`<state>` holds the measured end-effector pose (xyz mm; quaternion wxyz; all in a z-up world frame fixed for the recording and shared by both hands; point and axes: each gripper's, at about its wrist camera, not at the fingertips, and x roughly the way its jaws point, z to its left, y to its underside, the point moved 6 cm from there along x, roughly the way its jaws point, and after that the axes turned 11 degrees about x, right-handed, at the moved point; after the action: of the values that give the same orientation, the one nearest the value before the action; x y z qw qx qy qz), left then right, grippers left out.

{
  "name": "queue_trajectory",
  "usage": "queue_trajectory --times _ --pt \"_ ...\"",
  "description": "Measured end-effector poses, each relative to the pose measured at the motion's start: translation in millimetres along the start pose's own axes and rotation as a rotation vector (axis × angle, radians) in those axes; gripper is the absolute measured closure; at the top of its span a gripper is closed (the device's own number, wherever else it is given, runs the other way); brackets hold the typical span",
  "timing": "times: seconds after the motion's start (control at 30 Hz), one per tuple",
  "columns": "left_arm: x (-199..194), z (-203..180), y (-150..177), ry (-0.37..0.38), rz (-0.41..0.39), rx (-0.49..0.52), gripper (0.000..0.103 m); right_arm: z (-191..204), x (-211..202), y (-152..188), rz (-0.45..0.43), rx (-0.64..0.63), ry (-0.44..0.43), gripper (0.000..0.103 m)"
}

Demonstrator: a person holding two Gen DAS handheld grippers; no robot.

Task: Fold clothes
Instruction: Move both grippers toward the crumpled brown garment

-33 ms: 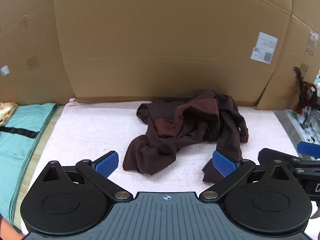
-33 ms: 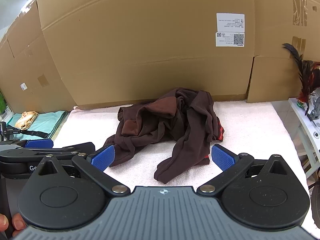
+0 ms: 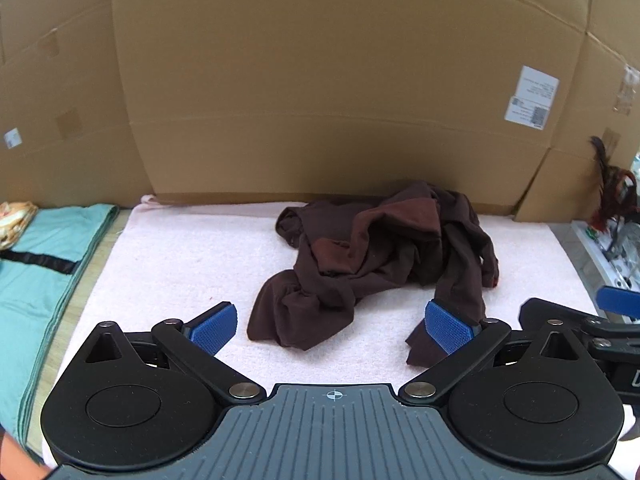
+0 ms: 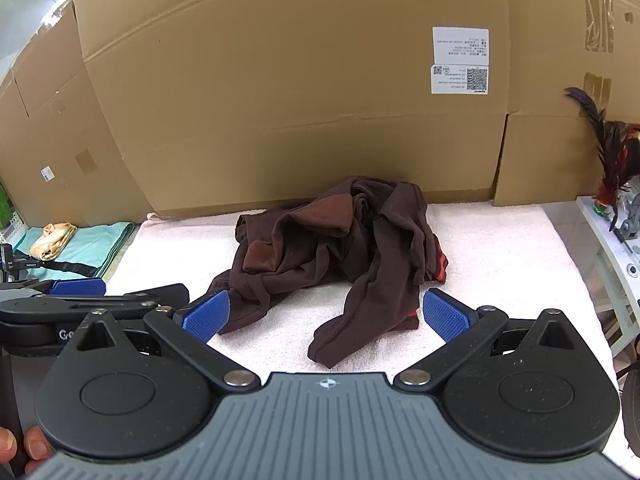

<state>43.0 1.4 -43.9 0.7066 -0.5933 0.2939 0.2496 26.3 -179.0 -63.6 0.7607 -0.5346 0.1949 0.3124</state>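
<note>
Dark brown jersey lies in a crumpled heap, the garment (image 3: 384,256) bunched on the pale pink towel (image 3: 180,256) close to the cardboard wall (image 3: 320,80), with two limp lengths trailing toward the cameras. No flat fold shows in it. The left gripper (image 3: 331,322) hangs low over the towel's near edge with its blue pads spread wide and nothing between them; the right gripper (image 4: 325,314) stands just beside it, equally wide and equally empty, framing the nearer trailing length.

The risks lie in the cloth. Layers overlap so thickly that a pinch on a trailing end may catch two plies at once, and lifting would then drag the whole knot instead of opening it. A flash of red at the garment's right edge may be a lining or a second piece; the view does not settle which. The towel is soft too, so a low pinch could gather it along with the jersey.
</note>
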Motion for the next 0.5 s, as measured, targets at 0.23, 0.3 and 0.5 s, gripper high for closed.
queue_trajectory --times 0.23,0.3,0.5 --pt "6.4 7.4 6.1 0.016 0.059 -0.063 0.0 -4.6 0.7 -2.5 0.007 0.004 -0.007 0.0" --pt "7.1 8.8 4.8 0.006 0.054 -0.056 0.0 -3.4 -0.9 -1.7 0.003 0.008 -0.005 0.0" --pt "5.5 1.1 -2.0 -0.032 0.05 -0.025 0.0 -2.8 -0.9 -0.6 -0.005 0.008 -0.012 0.0"
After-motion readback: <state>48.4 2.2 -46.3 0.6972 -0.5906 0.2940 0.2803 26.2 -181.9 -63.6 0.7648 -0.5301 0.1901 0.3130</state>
